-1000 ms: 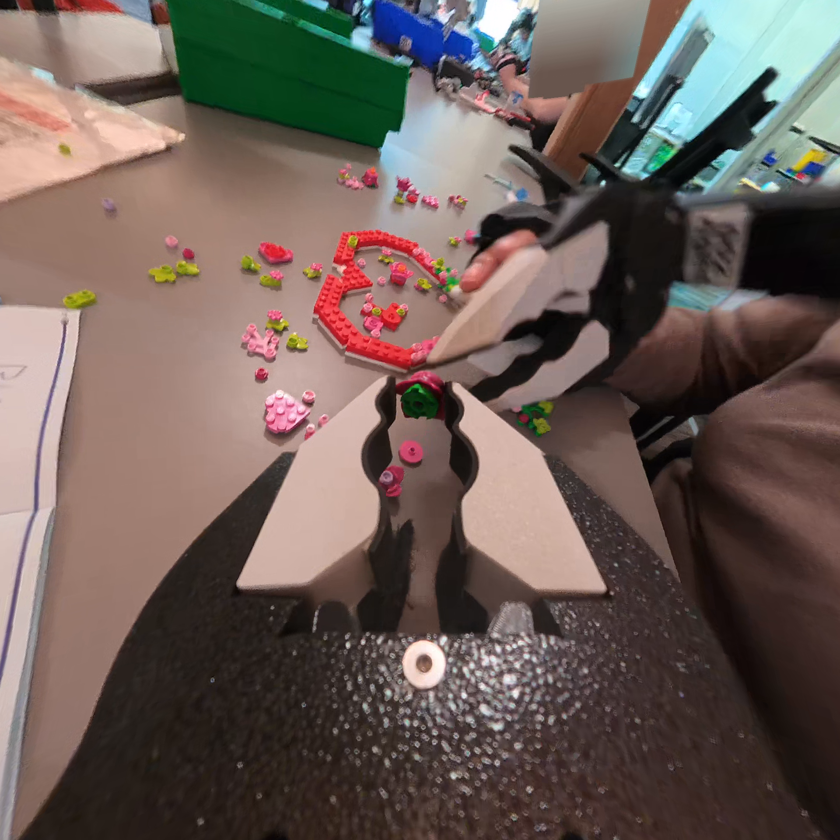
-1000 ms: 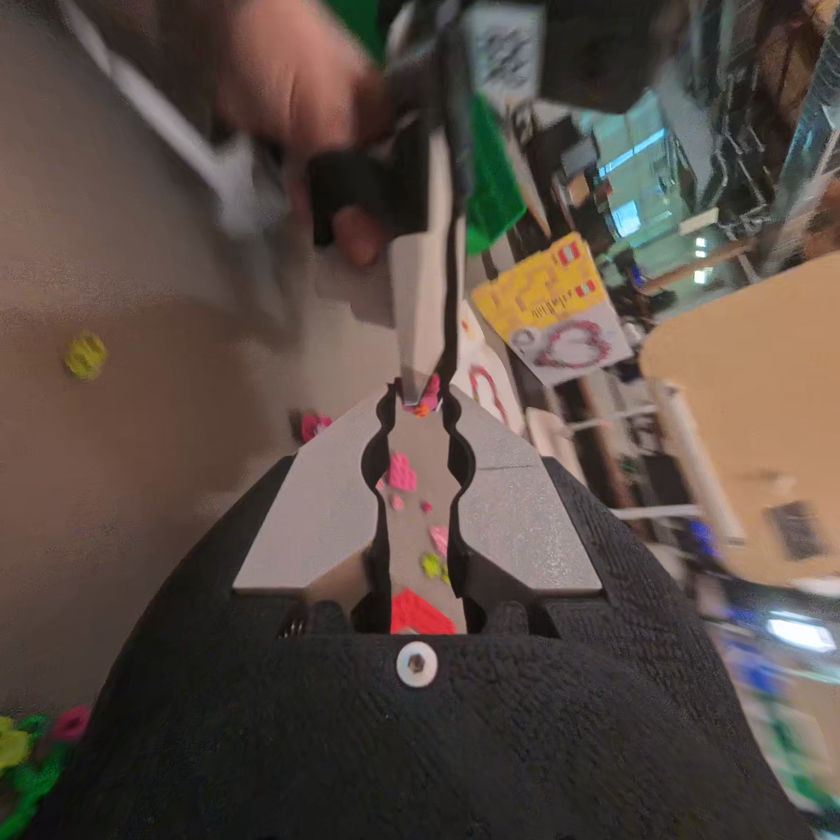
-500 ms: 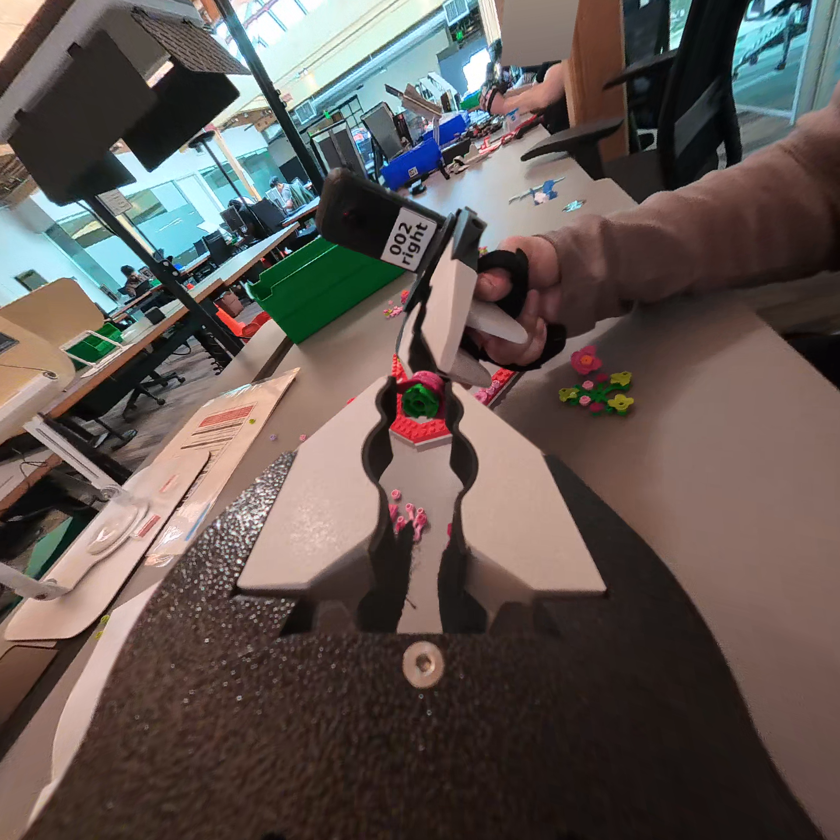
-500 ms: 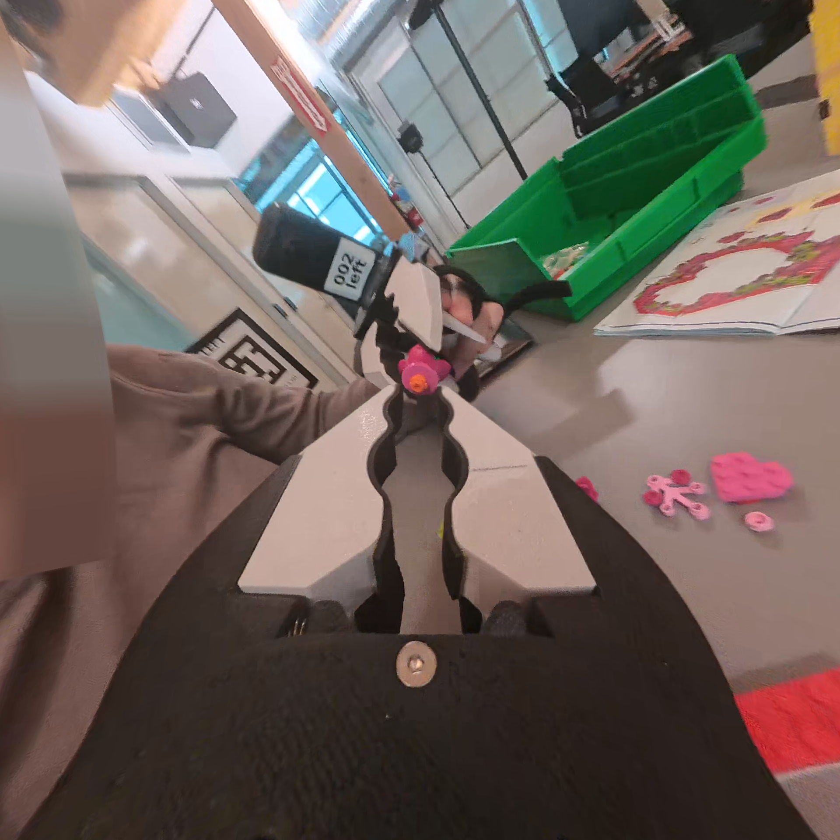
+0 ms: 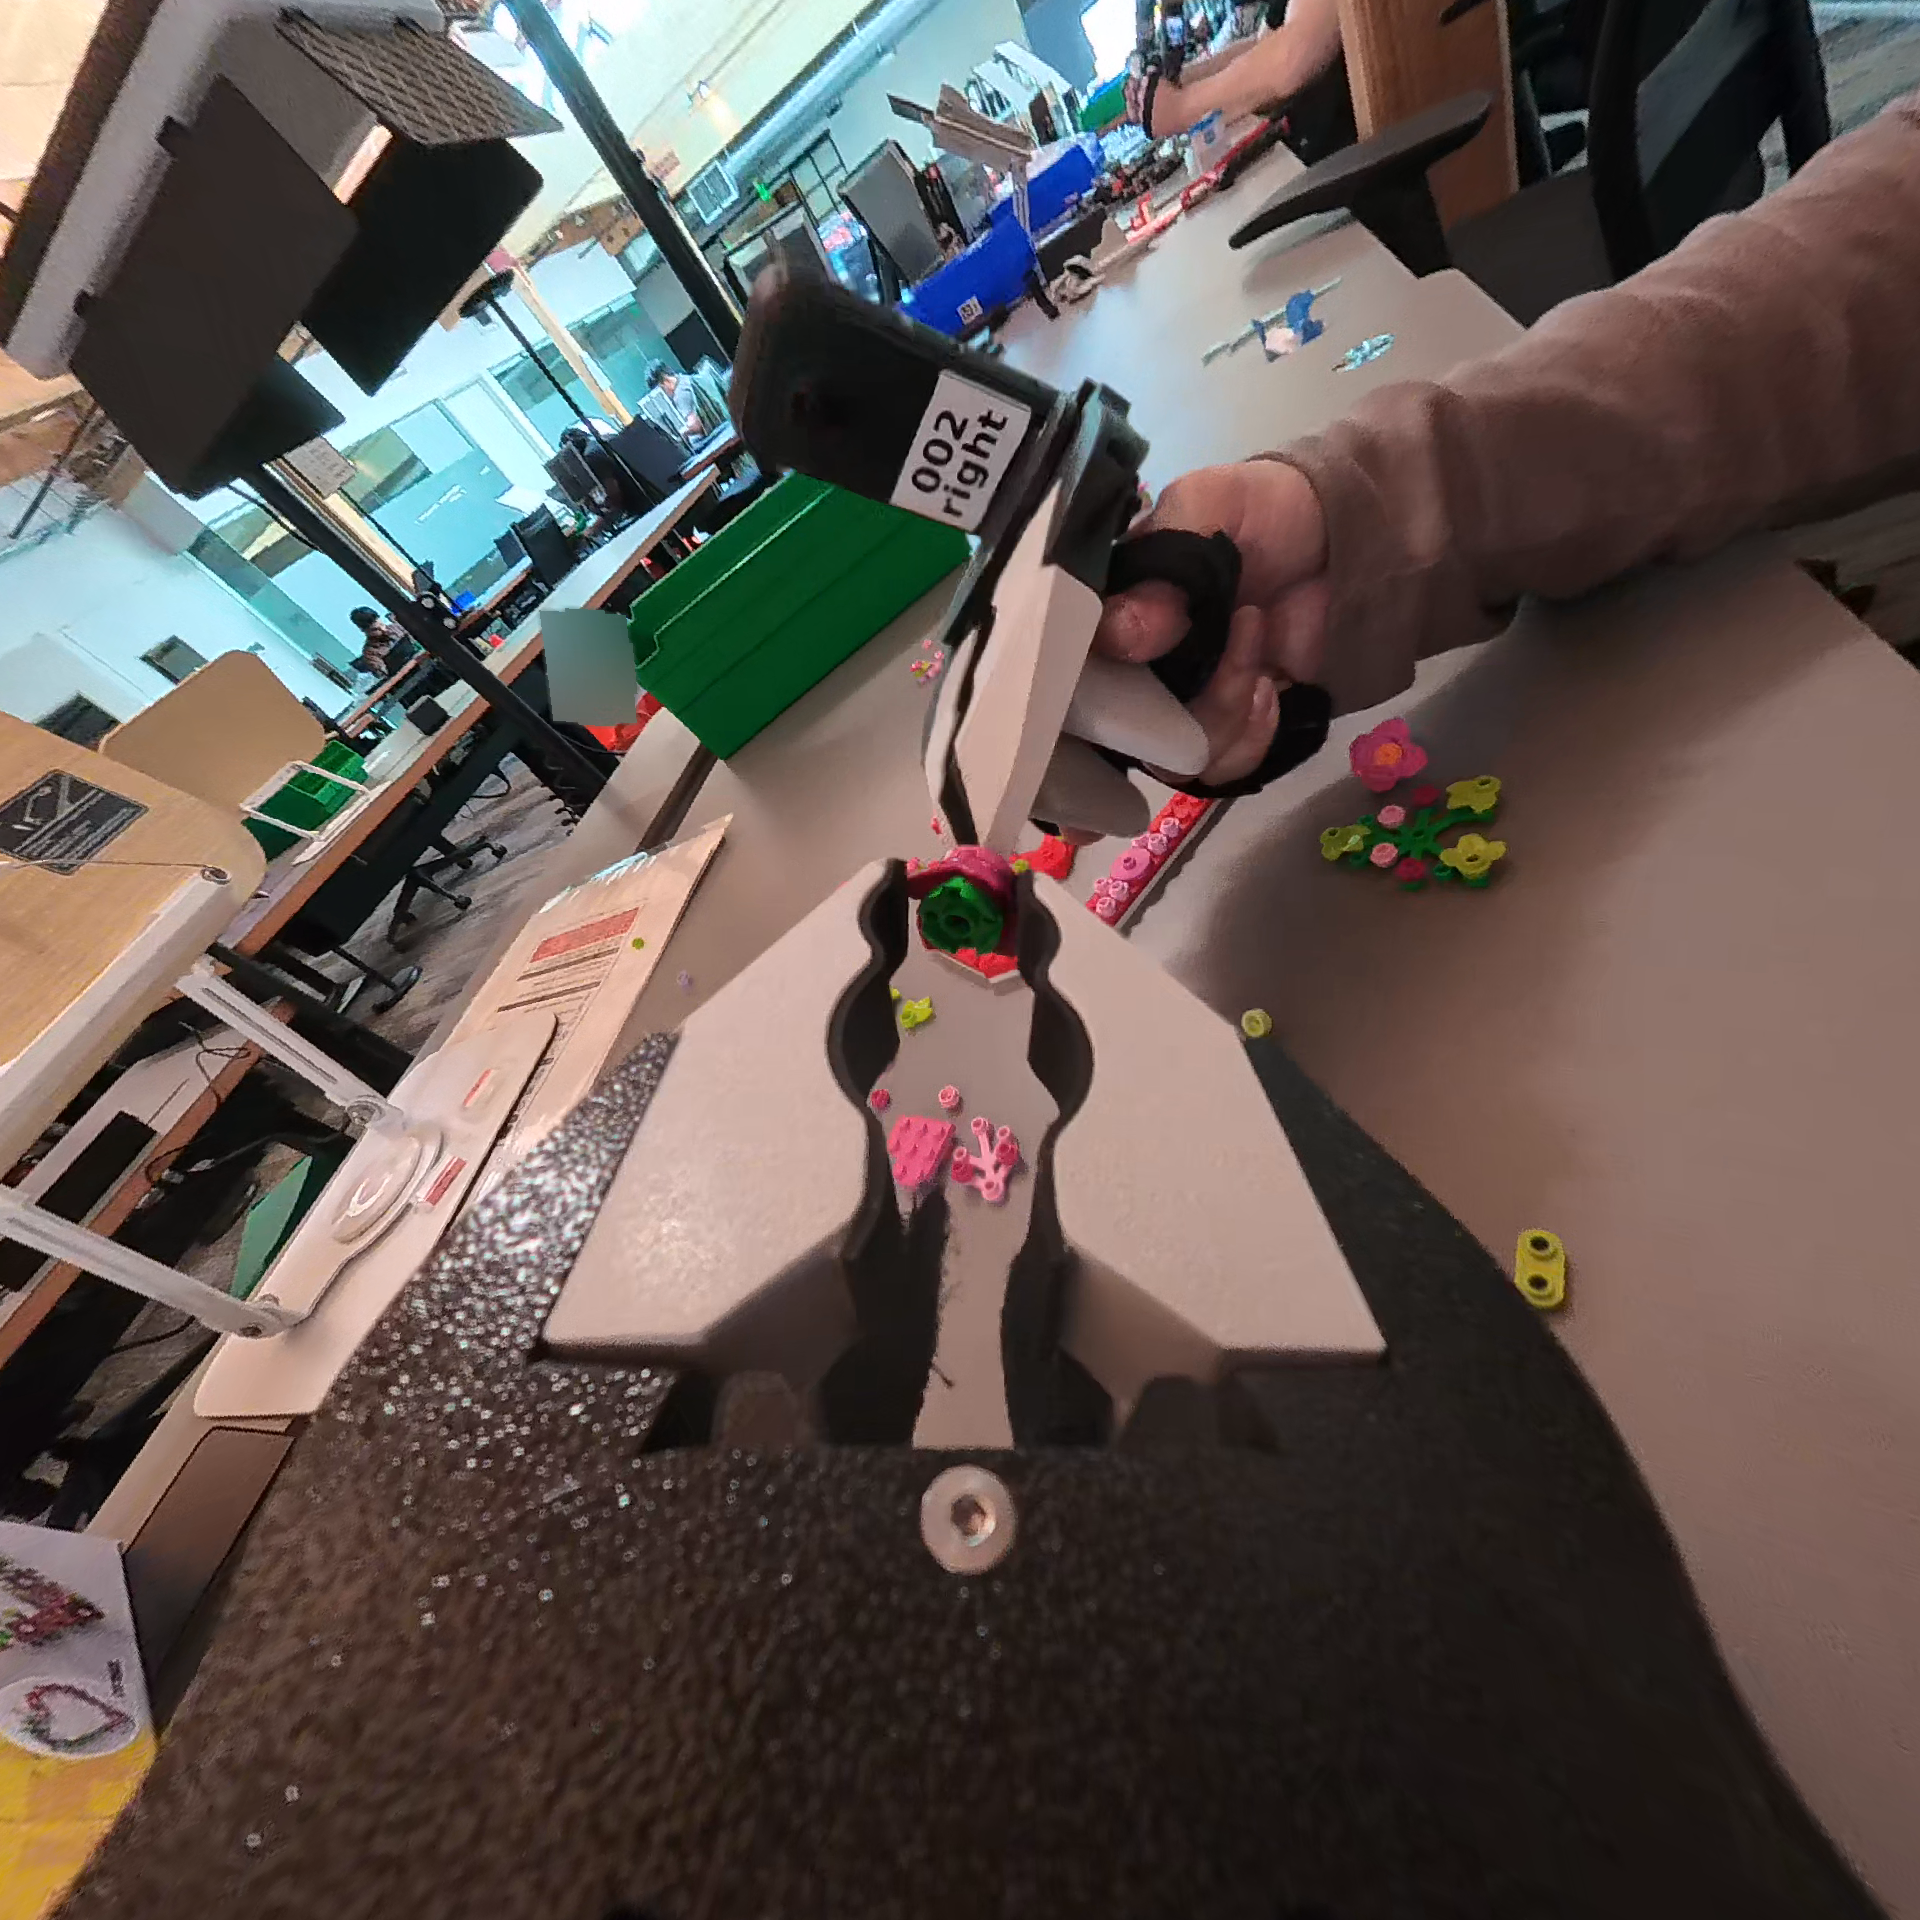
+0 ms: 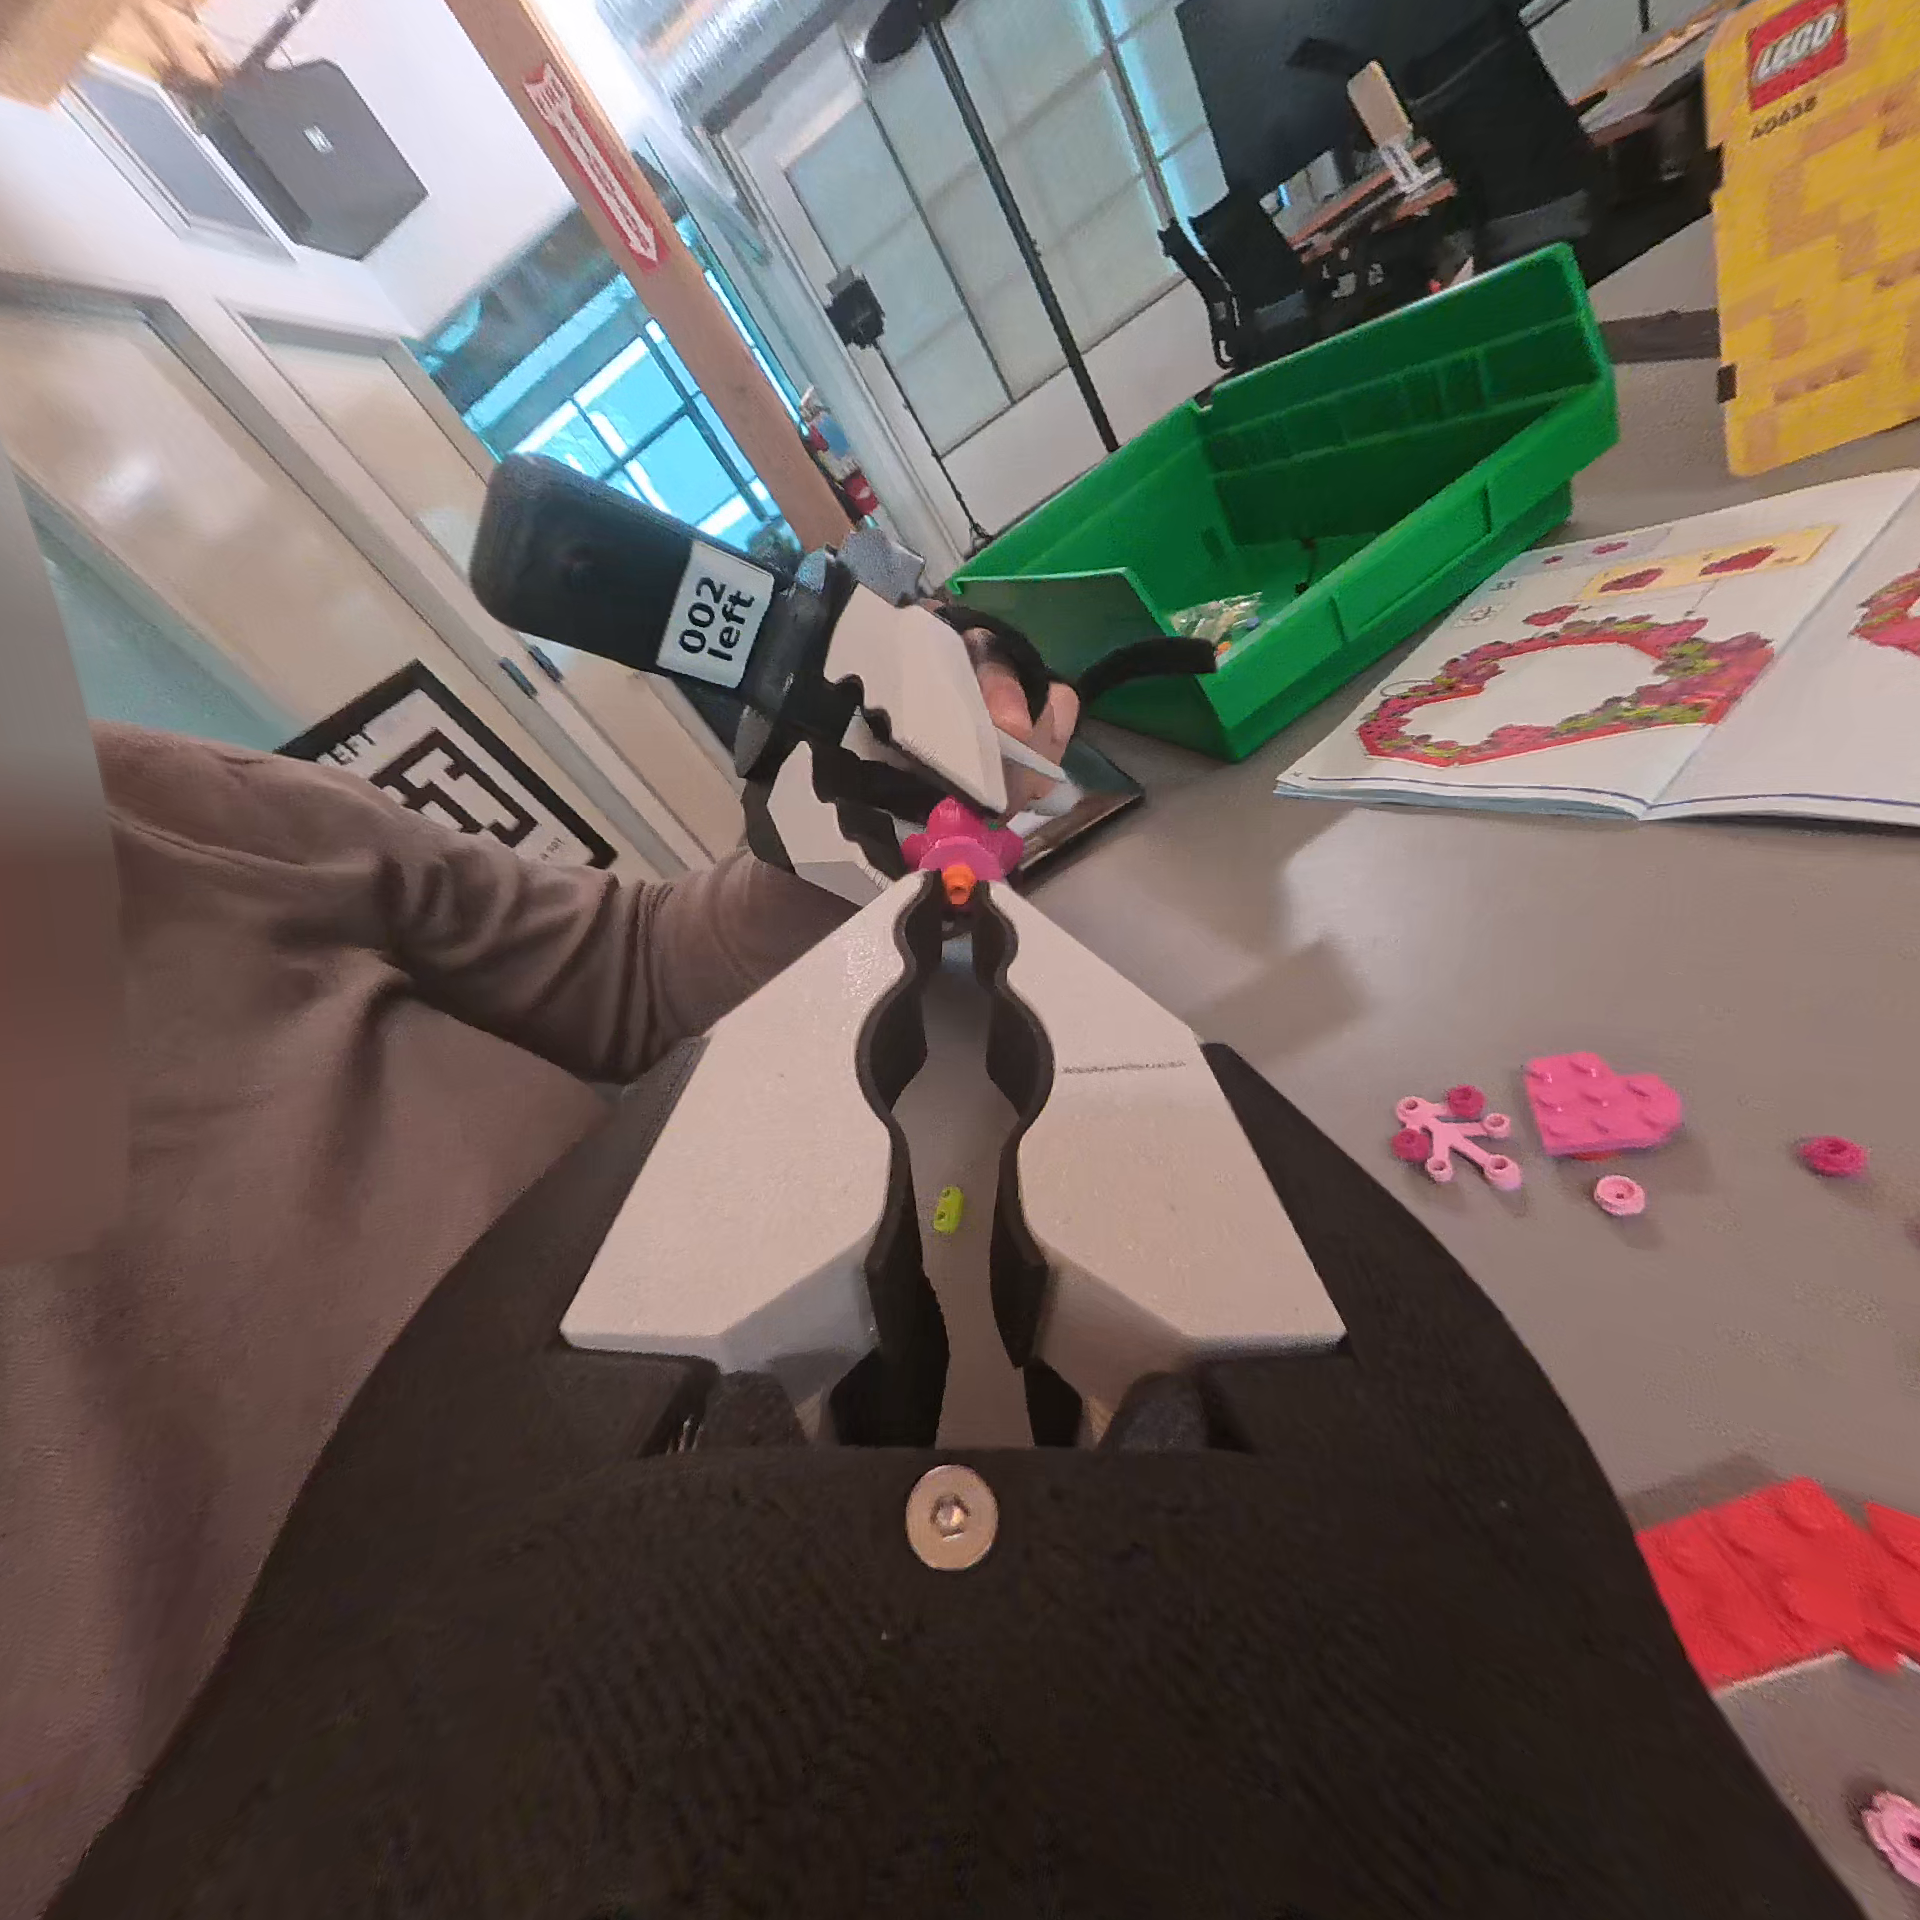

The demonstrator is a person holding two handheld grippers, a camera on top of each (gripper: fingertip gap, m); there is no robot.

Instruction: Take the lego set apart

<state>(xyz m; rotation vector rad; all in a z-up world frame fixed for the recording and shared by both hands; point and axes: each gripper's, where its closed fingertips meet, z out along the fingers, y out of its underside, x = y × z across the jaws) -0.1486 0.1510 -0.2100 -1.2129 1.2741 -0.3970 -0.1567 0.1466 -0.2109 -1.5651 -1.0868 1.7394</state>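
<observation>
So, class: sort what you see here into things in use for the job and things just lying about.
In use:
- left gripper
- right gripper
- pink flower piece, green underneath, pinched by both

Lying about:
- green bin
- instruction booklet
- pink heart plate
- green leafy sprig
- yellow box

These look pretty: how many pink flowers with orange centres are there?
2. One flower is pinched between the left gripper and right gripper; a second flower lies on the table beside the hand. Others may be hidden.

Red plates (image 6: 1787,1590) blurred, cut by right edge — green bin (image 6: 1351,582) contents unclear.
</observation>
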